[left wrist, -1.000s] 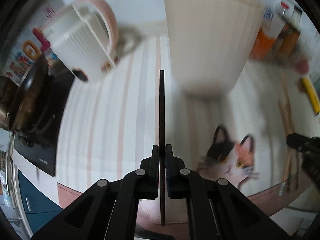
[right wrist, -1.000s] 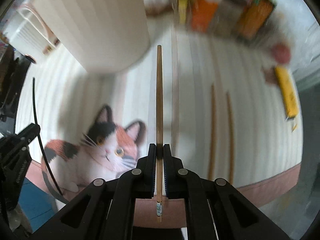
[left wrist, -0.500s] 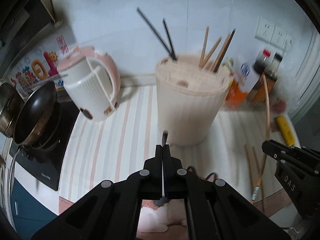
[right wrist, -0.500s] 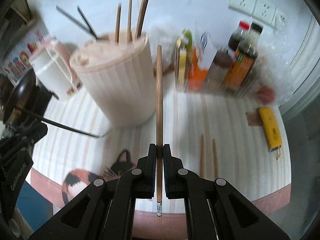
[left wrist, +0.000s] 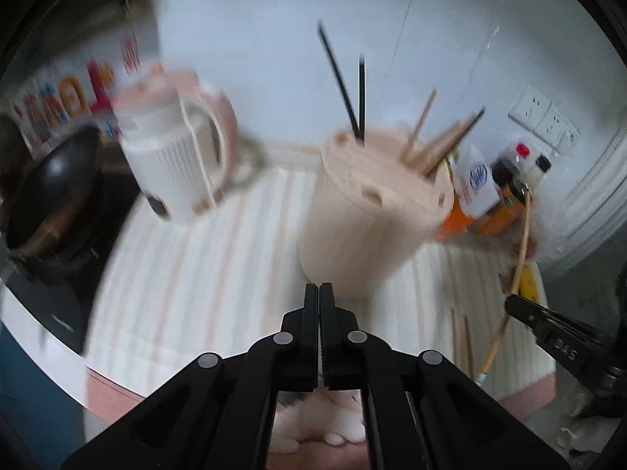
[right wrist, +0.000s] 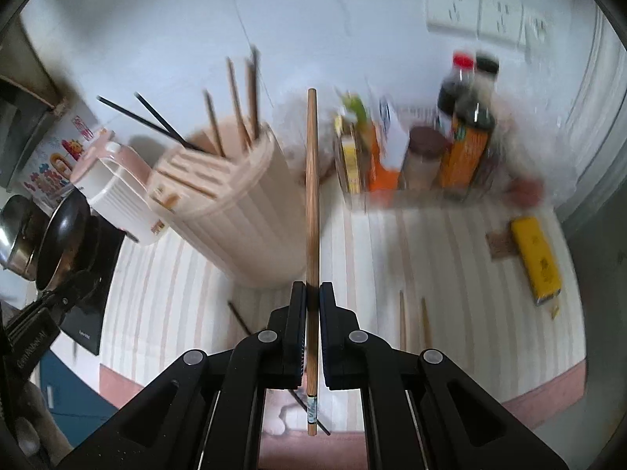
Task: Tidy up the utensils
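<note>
Two fisheye cameras, one mounted on each handheld gripper, look forward along the fingers and down onto a striped counter mat (left wrist: pixel 203 274) from above its near edge, facing the far white wall. The left view sits nearer the pink utensil holder (left wrist: pixel 372 211), which fills its centre, with the kettle (left wrist: pixel 176 164) to the left. The right view looks from further right; both share the holder (right wrist: pixel 235 203), kettle (right wrist: pixel 117 196), bottles (right wrist: pixel 466 145) and wall sockets (right wrist: pixel 486 11).

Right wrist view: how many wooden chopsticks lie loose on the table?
2. Left chopstick and right chopstick lie side by side on the table, beside the right claw. Others may hide beneath it.
</note>
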{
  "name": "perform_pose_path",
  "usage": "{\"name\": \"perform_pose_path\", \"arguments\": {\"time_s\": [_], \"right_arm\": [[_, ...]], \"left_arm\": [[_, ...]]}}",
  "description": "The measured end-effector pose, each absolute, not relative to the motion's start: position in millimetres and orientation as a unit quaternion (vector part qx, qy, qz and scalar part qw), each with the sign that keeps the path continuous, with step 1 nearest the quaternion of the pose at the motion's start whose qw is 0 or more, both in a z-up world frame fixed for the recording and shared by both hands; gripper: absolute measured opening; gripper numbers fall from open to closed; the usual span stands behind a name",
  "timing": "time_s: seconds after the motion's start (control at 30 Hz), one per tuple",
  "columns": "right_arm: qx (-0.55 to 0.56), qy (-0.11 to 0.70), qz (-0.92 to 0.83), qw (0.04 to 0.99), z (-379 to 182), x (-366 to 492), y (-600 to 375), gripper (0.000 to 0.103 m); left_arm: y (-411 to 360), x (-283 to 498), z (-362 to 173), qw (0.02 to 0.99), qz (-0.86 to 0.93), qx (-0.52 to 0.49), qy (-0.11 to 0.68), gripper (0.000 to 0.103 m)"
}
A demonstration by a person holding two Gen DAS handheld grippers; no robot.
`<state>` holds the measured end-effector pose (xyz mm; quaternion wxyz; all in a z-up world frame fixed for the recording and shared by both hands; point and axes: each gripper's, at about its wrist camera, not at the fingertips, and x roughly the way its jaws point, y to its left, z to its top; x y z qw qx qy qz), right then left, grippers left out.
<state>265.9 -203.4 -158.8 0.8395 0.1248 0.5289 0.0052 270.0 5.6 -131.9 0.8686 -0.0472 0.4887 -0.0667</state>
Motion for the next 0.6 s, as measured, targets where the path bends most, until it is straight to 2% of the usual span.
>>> {"name": "perform_pose_path", "arguments": {"time_s": [0.1,0.2,0.3,0.47,0.6], "right_arm": [[0.135,0.556,-0.003,0.82,-185.4,265.5,-212.4,0.007],[0.139,0.581,-0.02,0.802,-212.8,261.0,-223.2,0.007],[0.141,0.603,-0.042,0.784,-237.9,253.2,-237.5,0.007],[0.144,0.63,-0.079,0.759,-271.0,239.3,-267.3,0.007],[0.147,0.64,-0.1,0.747,-288.0,233.5,-284.9,0.007]], "left_arm": [[4.7,280.1,-184.8,0.81,-0.079,-0.092,0.574,0.006],[-2.9,287.4,-235.2,0.763,-0.07,-0.136,0.628,0.021],[-26.6,299.1,-282.7,0.724,-0.065,-0.165,0.667,0.021],[-68.0,315.9,-309.1,0.73,-0.056,-0.13,0.669,0.024],[-101.2,321.8,-333.0,0.738,-0.021,-0.043,0.673,0.024]]}}
